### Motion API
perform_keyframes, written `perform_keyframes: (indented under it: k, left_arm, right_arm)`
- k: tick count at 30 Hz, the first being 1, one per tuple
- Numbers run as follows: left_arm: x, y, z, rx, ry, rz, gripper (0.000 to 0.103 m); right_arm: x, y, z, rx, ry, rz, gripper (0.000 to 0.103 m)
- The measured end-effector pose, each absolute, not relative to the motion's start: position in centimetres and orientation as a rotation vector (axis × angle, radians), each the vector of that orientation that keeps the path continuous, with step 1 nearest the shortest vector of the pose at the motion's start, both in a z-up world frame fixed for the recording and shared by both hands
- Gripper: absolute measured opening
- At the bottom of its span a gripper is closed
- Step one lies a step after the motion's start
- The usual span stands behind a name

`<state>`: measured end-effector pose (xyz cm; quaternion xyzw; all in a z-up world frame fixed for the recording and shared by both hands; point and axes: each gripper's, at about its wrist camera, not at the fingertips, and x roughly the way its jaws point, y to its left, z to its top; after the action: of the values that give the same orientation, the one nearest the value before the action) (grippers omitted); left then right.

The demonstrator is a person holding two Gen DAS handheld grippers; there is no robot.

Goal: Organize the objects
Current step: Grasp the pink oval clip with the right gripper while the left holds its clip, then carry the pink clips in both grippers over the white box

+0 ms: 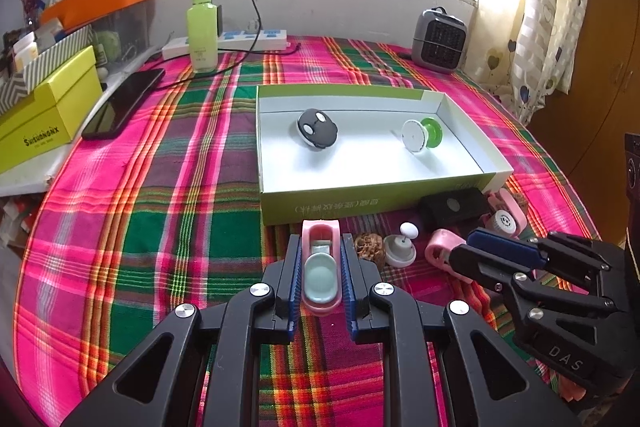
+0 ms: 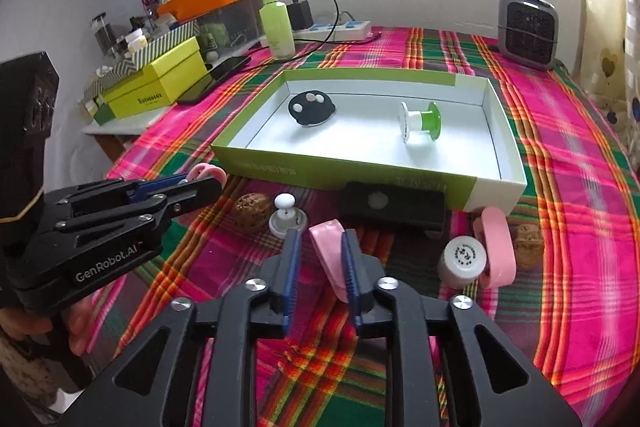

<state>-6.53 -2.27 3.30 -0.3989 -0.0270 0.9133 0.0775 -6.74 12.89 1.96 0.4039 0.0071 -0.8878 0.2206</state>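
Note:
My left gripper [image 1: 321, 239] is shut on a pink clip with a pale teal inlay [image 1: 320, 279], just in front of the green and white open box [image 1: 376, 201]. In the box lie a black round piece with white dots [image 1: 317, 128] and a green and white spool [image 1: 422, 135]. My right gripper [image 2: 321, 235] has a pink clip [image 2: 330, 251] between its fingers. That clip leans on the right pad, and a gap shows at the left pad. Between the grippers sit a walnut [image 2: 250, 209] and a white knob on a grey base [image 2: 286, 215].
A black block [image 2: 394, 205], a white jar [image 2: 462, 261], a pink loop [image 2: 496, 251] and a second walnut [image 2: 528, 241] lie by the box's front. Behind it stand a green bottle [image 1: 203, 27], a power strip [image 1: 240, 41], a phone [image 1: 124, 103] and a grey heater [image 1: 438, 41].

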Motion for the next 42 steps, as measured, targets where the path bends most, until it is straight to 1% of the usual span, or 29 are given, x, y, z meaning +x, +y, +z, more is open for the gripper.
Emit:
perform_keyframes:
  k: [4, 11, 18, 20, 22, 28, 36, 42]
  left_arm:
    - [-6.5, -2.3, 3.3, -1.195, -0.082, 2.736, 0.016]
    - [-6.6, -2.2, 2.9, -1.204, -0.086, 2.735, 0.016]
    - [-6.6, -2.1, 2.8, -1.205, -0.084, 2.731, 0.016]
    - [-6.6, -2.1, 2.8, -1.202, -0.085, 2.730, 0.016]
    - [-6.7, -2.0, 2.8, -1.200, -0.084, 2.727, 0.016]
    - [-6.8, -1.8, 3.1, -1.191, -0.083, 2.724, 0.016]
    - [-7.7, -1.8, 4.2, -1.167, -0.089, 2.721, 0.016]
    - [-9.2, -1.5, 4.5, -1.166, -0.084, 2.707, 0.016]
  right_arm:
    - [-7.1, 12.6, 1.7, 1.128, 0.079, -2.472, 0.037]
    - [-8.0, 12.6, 0.4, 1.191, 0.103, -2.441, 0.038]
    - [-7.9, 12.6, 0.2, 1.195, 0.117, -2.437, 0.038]
    - [-7.9, 12.8, 0.2, 1.197, 0.113, -2.443, 0.034]
    - [-8.0, 12.9, 0.2, 1.204, 0.114, -2.460, 0.025]
    - [-7.9, 13.3, 0.5, 1.198, 0.084, -2.450, 0.025]
    - [-8.3, 13.8, 3.2, 1.125, 0.017, -2.453, 0.025]
    - [-10.0, 14.1, 4.3, 1.096, 0.025, -2.504, 0.025]
